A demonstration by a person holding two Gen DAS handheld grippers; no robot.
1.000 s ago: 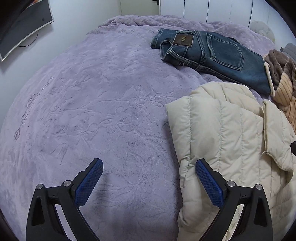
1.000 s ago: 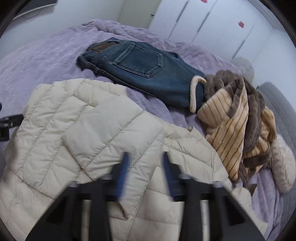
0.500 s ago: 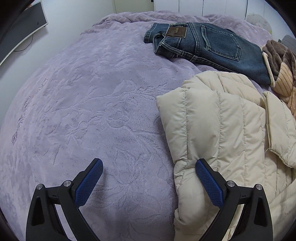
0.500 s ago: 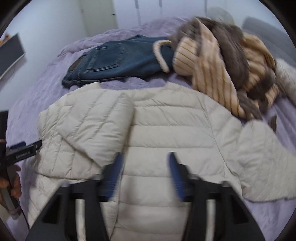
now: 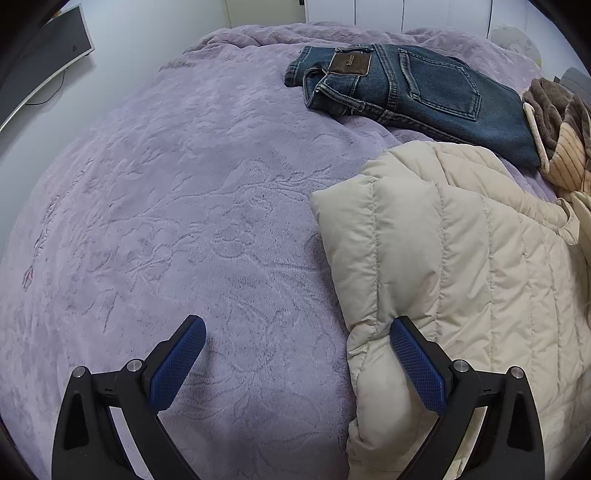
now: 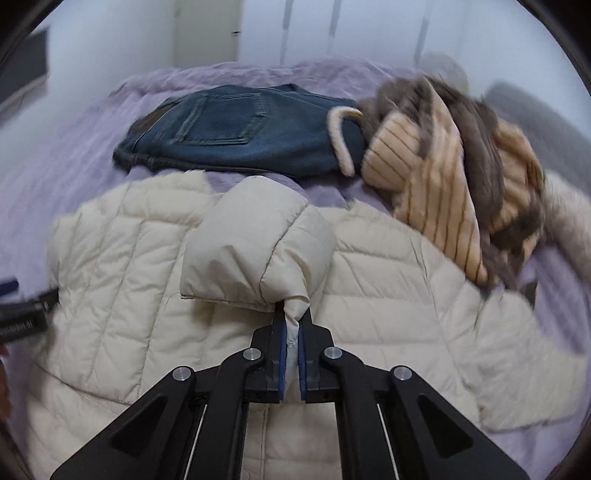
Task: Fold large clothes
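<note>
on the purple bedspread (image 5: 177,206), toward its right side in the left wrist view, lies the cream puffer jacket (image 5: 461,266), spread flat with its quilted panels up. the right gripper (image 6: 291,325) has its jaws pressed together on a pinch of the jacket's cuff, and the sleeve (image 6: 258,247) stands lifted and bunched above the jacket's body, just ahead of the fingertips. those jaws have just been closing, with the cuff fabric between them. the left gripper (image 5: 295,343) hovers over the jacket's left edge with its jaws spread wide: one blue pad (image 5: 413,354) sits over the jacket's side seam, the other over bare bedspread, and nothing is held between them. whether the pad touches the fabric cannot be told. in the right wrist view the left gripper shows only as a dark piece at the left border, beside the jacket's edge. beyond the jacket, toward the far edge of the bed, lie folded blue jeans (image 6: 240,133), back pocket up, apart from the jacket with a strip of bedspread between. just beside the jeans, toward the far right corner, sits a heap of brown and peach striped clothing (image 6: 454,173), touching the jeans' cuff end and near the jacket's shoulder. white cabinet doors (image 6: 332,33) stand behind the bed.
</note>
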